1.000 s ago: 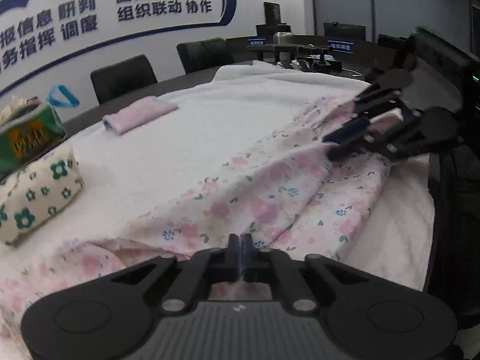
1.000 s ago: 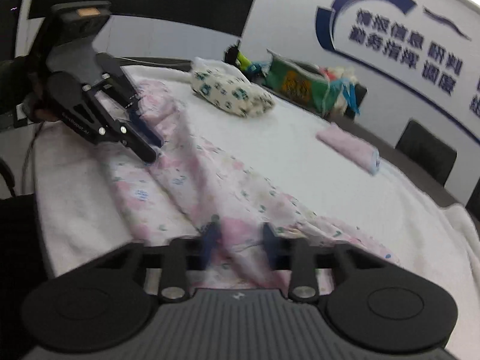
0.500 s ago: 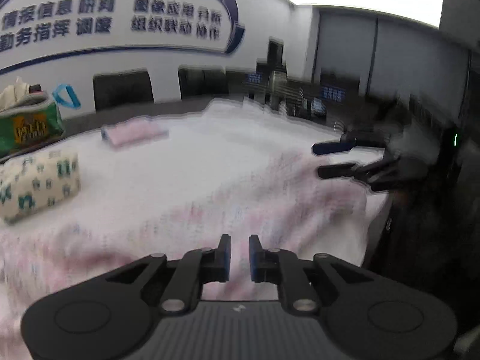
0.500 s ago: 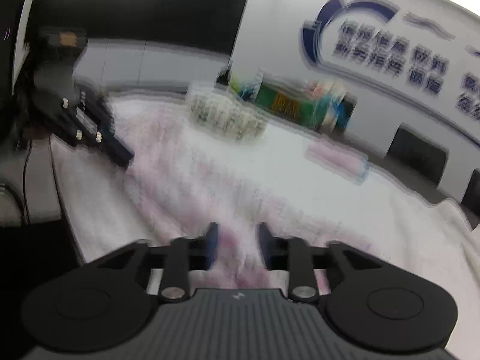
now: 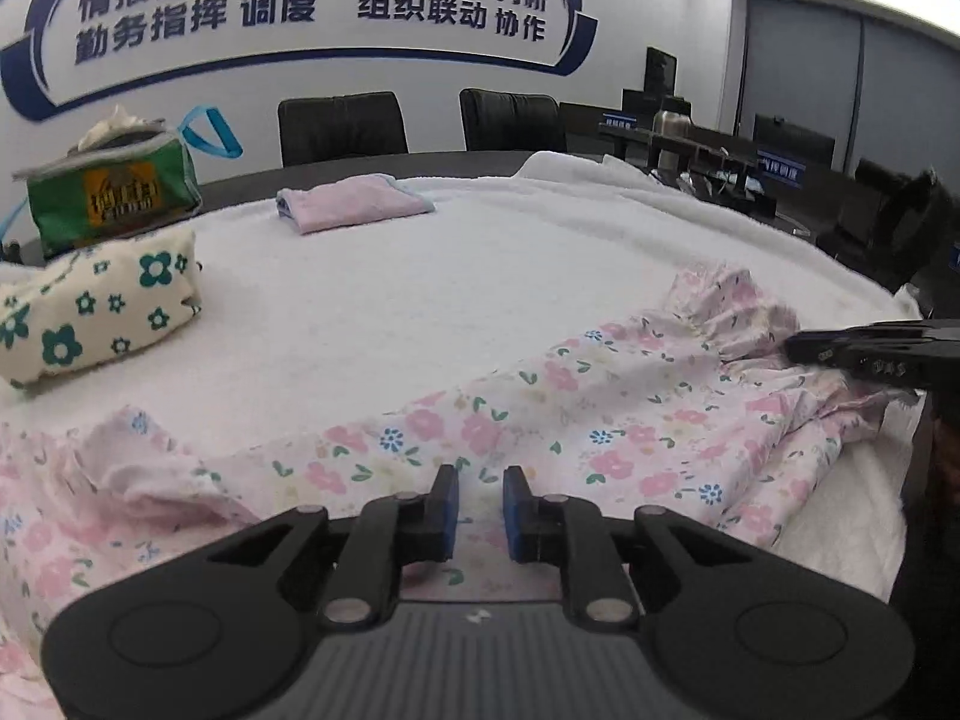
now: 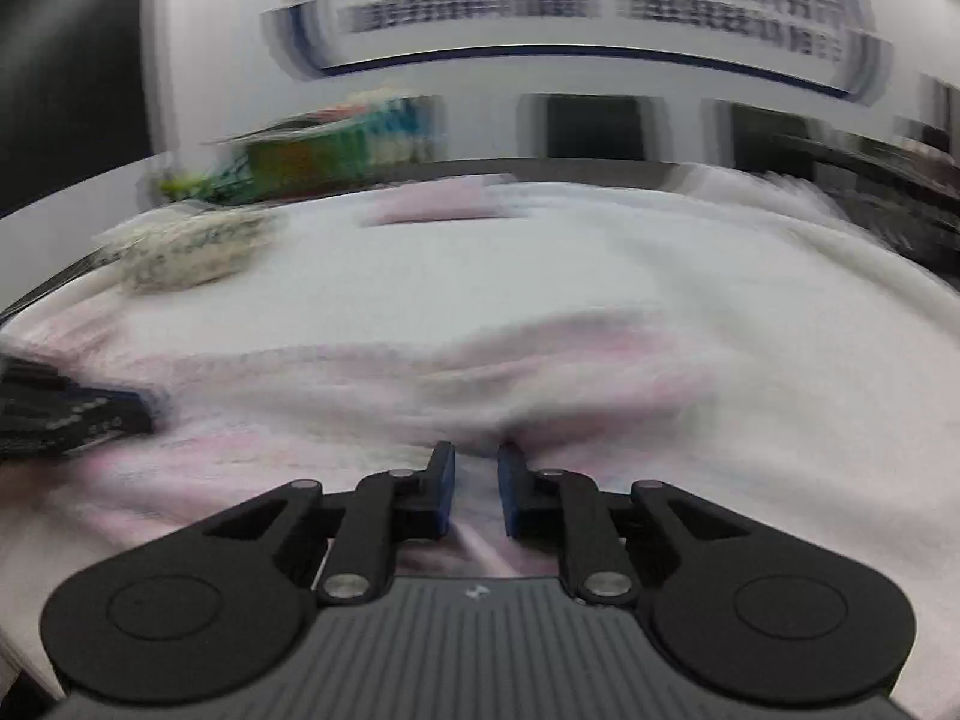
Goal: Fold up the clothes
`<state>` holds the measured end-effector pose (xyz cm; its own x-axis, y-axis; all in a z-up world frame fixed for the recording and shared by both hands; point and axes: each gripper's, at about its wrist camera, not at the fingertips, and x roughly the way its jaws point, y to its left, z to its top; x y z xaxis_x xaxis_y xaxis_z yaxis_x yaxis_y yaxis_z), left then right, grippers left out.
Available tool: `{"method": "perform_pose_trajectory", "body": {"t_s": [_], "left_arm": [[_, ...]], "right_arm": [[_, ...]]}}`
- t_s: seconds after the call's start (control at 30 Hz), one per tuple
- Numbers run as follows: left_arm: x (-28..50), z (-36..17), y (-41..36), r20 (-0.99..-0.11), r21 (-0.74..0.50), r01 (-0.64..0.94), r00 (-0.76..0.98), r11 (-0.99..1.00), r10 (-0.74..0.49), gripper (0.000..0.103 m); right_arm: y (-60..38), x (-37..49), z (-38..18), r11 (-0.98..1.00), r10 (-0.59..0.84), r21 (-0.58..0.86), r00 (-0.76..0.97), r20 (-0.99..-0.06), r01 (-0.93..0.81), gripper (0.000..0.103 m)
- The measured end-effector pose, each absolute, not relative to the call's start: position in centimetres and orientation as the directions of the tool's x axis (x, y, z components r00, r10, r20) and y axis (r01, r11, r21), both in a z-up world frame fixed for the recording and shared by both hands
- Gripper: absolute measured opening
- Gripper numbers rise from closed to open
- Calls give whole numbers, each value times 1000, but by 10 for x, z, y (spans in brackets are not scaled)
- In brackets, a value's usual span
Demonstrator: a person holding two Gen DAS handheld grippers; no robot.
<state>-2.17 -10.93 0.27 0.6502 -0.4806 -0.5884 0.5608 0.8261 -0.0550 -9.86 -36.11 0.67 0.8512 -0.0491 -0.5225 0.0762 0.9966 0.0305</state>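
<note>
A pink floral garment (image 5: 540,414) lies stretched across the near edge of the white towel-covered table (image 5: 480,276). My left gripper (image 5: 480,495) hovers just above its near hem, jaws slightly apart with nothing between them. My right gripper (image 6: 477,480) is also slightly open and empty over the garment (image 6: 540,372); that view is motion-blurred. The right gripper shows at the right edge of the left wrist view (image 5: 870,354), beside the ruffled end. The left gripper shows at the left edge of the right wrist view (image 6: 66,420).
A folded pink towel (image 5: 354,207) lies at the back. A cream folded cloth with green flowers (image 5: 96,312) and a green tissue pack (image 5: 114,192) sit at the left. Black chairs (image 5: 342,126) stand behind the table, below a wall with blue lettering.
My left gripper was shut on the garment and has let go. Both grippers swung to face the wall. The garment now lies flatter across the table's near edge.
</note>
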Motion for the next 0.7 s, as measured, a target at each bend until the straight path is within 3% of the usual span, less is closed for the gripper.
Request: {"method": "perform_pose_trajectory", "body": {"t_s": [0.1, 0.13, 0.17, 0.23, 0.3, 0.37, 0.6, 0.63, 0.7], "left_arm": [[-24, 3, -102, -584, -98, 558, 638, 824, -502, 14], [-23, 2, -100, -583, -112, 556, 634, 823, -508, 14], [-22, 1, -99, -581, -124, 555, 631, 823, -514, 14], [-22, 1, -97, -580, -136, 553, 628, 822, -519, 14], [-22, 1, -97, -580, -139, 553, 627, 822, -520, 14], [-25, 2, -100, -581, -118, 554, 634, 824, -510, 14], [-30, 2, -109, -586, -60, 565, 648, 823, -487, 18], [-30, 2, -108, -585, -66, 565, 646, 823, -490, 18], [-29, 2, -107, -585, -74, 565, 643, 822, -494, 18]], "right_arm": [[-380, -115, 26, 989, -132, -114, 877, -463, 89, 22], [-382, -120, 35, 986, -108, -164, 894, -436, 39, 35], [-380, -124, 47, 973, -37, -225, 915, -401, -59, 67], [-378, -130, 66, 902, 105, -352, 919, -380, -249, 102], [-374, -116, 81, 795, 219, -430, 864, -454, -428, 102], [-369, -93, 88, 707, 289, -419, 773, -565, -570, 102], [-358, -29, 78, 609, 282, -216, 462, -841, -763, 95], [-356, -20, 77, 595, 276, -180, 410, -869, -783, 81], [-353, -1, 75, 568, 261, -106, 302, -917, -816, 20]]}}
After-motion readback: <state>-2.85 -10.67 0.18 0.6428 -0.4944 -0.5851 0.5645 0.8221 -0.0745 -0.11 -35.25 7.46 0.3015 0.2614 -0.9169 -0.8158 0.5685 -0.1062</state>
